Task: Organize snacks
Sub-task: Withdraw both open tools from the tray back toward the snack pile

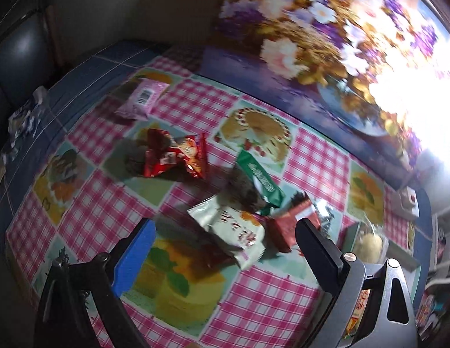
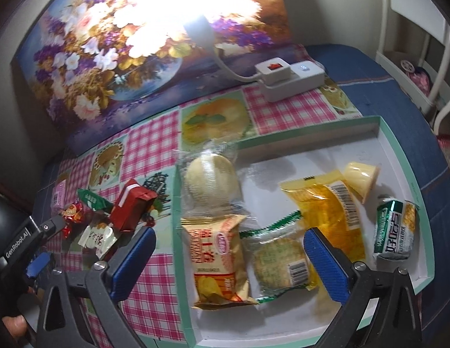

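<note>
Right gripper (image 2: pixel 228 261): jaws spread wide and empty, hanging over the near end of the tray with a crisp packet (image 2: pixel 217 261) and a green-edged biscuit pack (image 2: pixel 278 264) lying between them, neither touched.
Left gripper (image 1: pixel 225 249): jaws spread just as wide, nothing pinched; a pale wrapper (image 1: pixel 230 232) lies on the table below the gap.
Snacks already sorted: inside the shallow mint-rimmed tray (image 2: pixel 399 145) lie a round bun in clear film (image 2: pixel 210 179), a yellow packet (image 2: pixel 329 208), a jelly cup (image 2: pixel 361 177) and a small green-and-white pack (image 2: pixel 396 229).
Snacks still loose: a pink packet (image 1: pixel 143 98), a red sweet bag (image 1: pixel 175 156), a green bar (image 1: pixel 259 179) and a red box (image 1: pixel 291 223) lie on the table left of the tray, probably next to be gathered.
Likely reason for the pose: both hands look free to take the next piece.
Table: pink gingham oilcloth (image 1: pixel 268 298) with fruit and cake squares, over a blue cloth.
Room: a flower painting (image 2: pixel 88 66) leans at the back, a white power strip (image 2: pixel 289 78) beside it; lamp glare washes out part of the view.
</note>
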`<action>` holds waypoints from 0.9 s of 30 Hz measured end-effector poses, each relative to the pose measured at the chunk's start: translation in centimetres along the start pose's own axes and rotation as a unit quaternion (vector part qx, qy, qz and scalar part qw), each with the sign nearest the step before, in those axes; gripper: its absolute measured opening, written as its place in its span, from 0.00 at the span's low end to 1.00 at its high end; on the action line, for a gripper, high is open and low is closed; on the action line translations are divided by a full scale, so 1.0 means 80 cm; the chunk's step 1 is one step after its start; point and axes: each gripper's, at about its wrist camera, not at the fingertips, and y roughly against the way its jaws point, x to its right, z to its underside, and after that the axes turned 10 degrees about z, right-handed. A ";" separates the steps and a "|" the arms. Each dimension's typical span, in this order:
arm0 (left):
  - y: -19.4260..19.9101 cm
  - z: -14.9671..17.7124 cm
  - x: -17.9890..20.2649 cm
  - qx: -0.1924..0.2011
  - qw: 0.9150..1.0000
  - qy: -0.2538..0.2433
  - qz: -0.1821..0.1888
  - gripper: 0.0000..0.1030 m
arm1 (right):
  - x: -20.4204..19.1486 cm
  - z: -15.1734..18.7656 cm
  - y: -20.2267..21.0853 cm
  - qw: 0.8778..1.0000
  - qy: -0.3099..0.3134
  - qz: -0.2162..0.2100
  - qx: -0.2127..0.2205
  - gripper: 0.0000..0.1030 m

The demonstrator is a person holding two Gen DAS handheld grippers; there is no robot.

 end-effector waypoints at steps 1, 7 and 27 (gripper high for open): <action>0.001 -0.002 -0.004 0.003 1.000 0.004 -0.002 0.94 | -0.004 0.000 0.002 1.000 0.003 -0.003 0.007 1.00; 0.008 -0.016 -0.034 0.023 0.999 0.030 -0.016 0.96 | -0.027 -0.002 0.020 0.998 0.022 -0.018 0.058 1.00; -0.020 -0.041 -0.103 0.010 0.998 0.067 -0.018 1.00 | -0.121 0.008 -0.010 0.992 0.091 -0.063 0.061 1.00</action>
